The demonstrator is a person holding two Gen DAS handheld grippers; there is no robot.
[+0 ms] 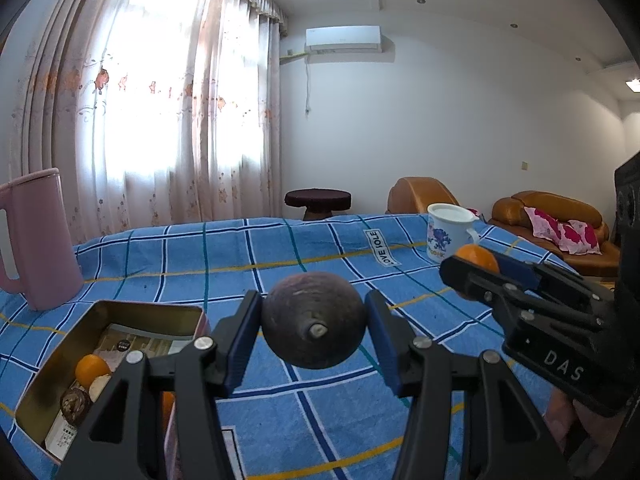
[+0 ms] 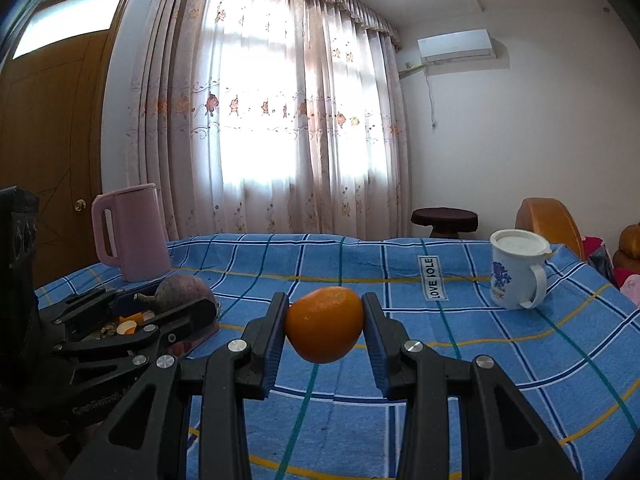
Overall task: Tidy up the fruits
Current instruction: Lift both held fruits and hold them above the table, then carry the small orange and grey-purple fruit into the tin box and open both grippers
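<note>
My left gripper (image 1: 314, 320) is shut on a dark brown round fruit (image 1: 314, 318) with a short stem and holds it above the blue checked cloth (image 1: 320, 396). An open metal tin (image 1: 52, 384) lies at the lower left of it, holding an orange (image 1: 91, 369) and dark fruits. My right gripper (image 2: 325, 326) is shut on an orange (image 2: 325, 323) above the cloth; it shows in the left wrist view (image 1: 476, 268) on the right. The left gripper with its dark fruit (image 2: 184, 292) shows at the left of the right wrist view, over the tin.
A pink jug (image 1: 32, 236) stands at the table's back left. A white mug (image 1: 450, 236) with a blue print stands at the back right. Beyond the table are a dark round stool (image 1: 318, 200), orange sofas (image 1: 548, 220) and curtains.
</note>
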